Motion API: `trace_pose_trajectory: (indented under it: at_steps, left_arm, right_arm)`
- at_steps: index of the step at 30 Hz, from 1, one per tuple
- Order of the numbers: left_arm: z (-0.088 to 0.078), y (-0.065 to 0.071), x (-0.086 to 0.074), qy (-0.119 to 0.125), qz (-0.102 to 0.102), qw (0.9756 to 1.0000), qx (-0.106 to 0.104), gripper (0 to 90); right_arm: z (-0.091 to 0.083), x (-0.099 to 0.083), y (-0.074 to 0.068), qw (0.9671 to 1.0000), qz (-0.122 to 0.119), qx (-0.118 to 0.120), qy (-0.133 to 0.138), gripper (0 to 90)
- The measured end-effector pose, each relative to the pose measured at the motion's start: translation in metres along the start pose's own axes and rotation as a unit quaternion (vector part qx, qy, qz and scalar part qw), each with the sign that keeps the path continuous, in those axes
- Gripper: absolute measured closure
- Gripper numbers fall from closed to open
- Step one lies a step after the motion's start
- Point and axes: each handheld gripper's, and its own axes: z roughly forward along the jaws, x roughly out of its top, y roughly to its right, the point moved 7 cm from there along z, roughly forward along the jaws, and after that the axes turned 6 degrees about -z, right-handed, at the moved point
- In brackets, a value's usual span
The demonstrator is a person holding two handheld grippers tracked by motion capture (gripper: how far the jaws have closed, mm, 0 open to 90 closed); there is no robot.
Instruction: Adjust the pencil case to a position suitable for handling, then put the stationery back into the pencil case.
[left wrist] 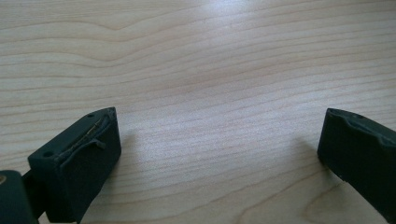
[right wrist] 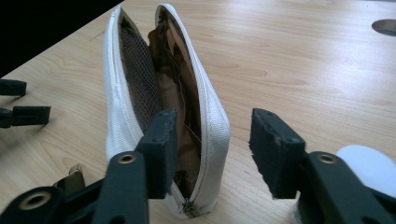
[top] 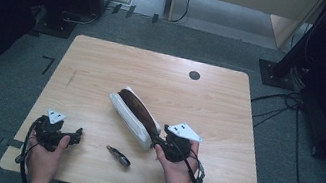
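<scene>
Black tongs rise closest in the right gripper view: the right tongs (right wrist: pixel 212 149) stand partly apart at the near end of a white pouch (right wrist: pixel 140 107), one jaw in front of its open mouth and the other out beside its wall, over bare wood. Neither pad presses on the fabric, so nothing is clamped. The pouch stands on its edge, unzipped, with brown lining and dark mesh showing inside.

From above, the pouch (top: pixel 132 116) lies slanted near the middle of the counter (top: pixel 104 66), its near end just at the right tongs (top: pixel 162 143), which the person's right hand (top: pixel 178 168) holds. A small dark object (top: pixel 118 155) lies on the wood near the front edge, between the two hands.

At the left, the left tongs (top: pixel 74 135) point across the counter, well apart from the pouch. Its own view shows the left tongs (left wrist: pixel 217 140) wide apart over bare wood grain, holding nothing.

Grey carpet surrounds the counter, with cables (top: pixel 275 104) and dark stands on it.
</scene>
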Motion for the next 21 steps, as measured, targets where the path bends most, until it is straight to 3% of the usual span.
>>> trace_pose_trajectory:
  at_steps: [7,21]
  left_arm:
    - [0.000,0.000,0.000,0.000,0.001,1.0000,0.000,0.0]
    - [0.000,0.000,0.000,-0.001,0.001,1.0000,0.000,0.0]
  right_arm:
    - [-0.019,0.010,0.005,0.9999,-0.009,0.000,0.011,45.0]
    - [-0.047,0.021,0.040,0.9983,0.004,-0.037,0.045,43.8]
